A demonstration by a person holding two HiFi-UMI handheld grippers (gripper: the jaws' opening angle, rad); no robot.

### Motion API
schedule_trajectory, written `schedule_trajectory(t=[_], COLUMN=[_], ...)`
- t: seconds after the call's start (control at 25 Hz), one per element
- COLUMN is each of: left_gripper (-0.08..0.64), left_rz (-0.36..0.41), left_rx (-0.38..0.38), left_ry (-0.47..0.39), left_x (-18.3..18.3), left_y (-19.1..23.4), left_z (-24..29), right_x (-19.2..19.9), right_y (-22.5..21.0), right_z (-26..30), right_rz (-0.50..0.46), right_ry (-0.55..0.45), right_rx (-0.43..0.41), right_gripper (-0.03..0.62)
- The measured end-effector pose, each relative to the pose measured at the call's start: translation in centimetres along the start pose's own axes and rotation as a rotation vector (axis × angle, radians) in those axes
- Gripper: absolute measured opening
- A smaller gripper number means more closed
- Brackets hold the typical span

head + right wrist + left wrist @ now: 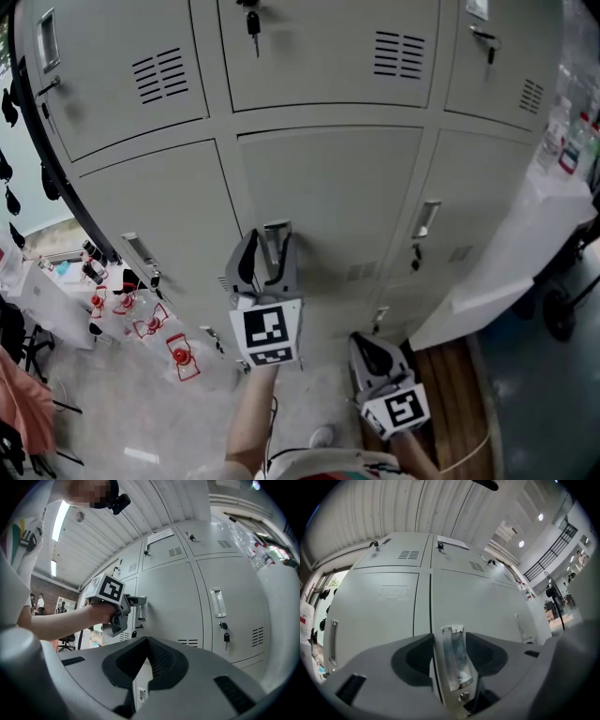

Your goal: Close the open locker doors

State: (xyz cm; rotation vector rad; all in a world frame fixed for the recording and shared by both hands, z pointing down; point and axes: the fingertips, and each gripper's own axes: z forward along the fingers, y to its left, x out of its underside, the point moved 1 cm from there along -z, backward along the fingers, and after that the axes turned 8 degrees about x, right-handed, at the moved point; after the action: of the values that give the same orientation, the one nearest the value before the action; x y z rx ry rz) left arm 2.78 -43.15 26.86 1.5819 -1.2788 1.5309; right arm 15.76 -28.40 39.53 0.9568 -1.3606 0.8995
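A bank of grey lockers (pixel 328 187) fills the head view, and its doors look flush with one another. My left gripper (pixel 270 246) is at the metal handle (pixel 276 239) of the middle door. The handle (pixel 454 663) stands between its jaws, which flank it with a little slack, so the gripper is open. From the right gripper view the left gripper (pixel 136 603) shows at that same handle (pixel 142 609). My right gripper (pixel 367 342) hangs lower and to the right, away from the doors. Its jaws (pixel 147 641) are shut with nothing in them.
Keys hang in several locks (pixel 253 23) (pixel 225 637). A white counter (pixel 525 253) juts out at the right with a wooden floor strip (pixel 459 394) below it. Red-marked items (pixel 183 356) and a small white table (pixel 47 300) lie at the lower left.
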Motion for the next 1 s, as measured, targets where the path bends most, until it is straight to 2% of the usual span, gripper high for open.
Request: schedule_trajectory(t=[0.12, 0.32, 0.64, 0.88, 1.0], left_gripper=[0.204, 0.267, 0.273, 0.275, 0.285], left_rz=[0.0, 0.014, 0.031, 0.081, 0.134], left_rx=[-0.01, -0.068, -0.085, -0.125, -0.136], left_ry=[0.012, 0.03, 0.034, 0.047, 0.07], left_x=[0.4, 1.2, 1.5, 1.7, 1.9], left_y=[0.2, 1.0, 1.4, 1.4, 1.2], left_z=[0.4, 0.7, 1.0, 1.2, 1.4], right_x=[0.0, 0.5, 0.6, 0.7, 0.7], right_y=[-0.2, -0.4, -0.5, -0.6, -0.6], right_z=[0.3, 0.4, 0.8, 1.0, 1.0], right_rz=[0.004, 0.011, 0.009, 0.011, 0.014], right_ry=[-0.003, 0.016, 0.016, 0.019, 0.02], right_rx=[0.006, 0.012, 0.016, 0.02, 0.021], right_gripper=[0.005, 0.005, 0.005, 0.005, 0.005])
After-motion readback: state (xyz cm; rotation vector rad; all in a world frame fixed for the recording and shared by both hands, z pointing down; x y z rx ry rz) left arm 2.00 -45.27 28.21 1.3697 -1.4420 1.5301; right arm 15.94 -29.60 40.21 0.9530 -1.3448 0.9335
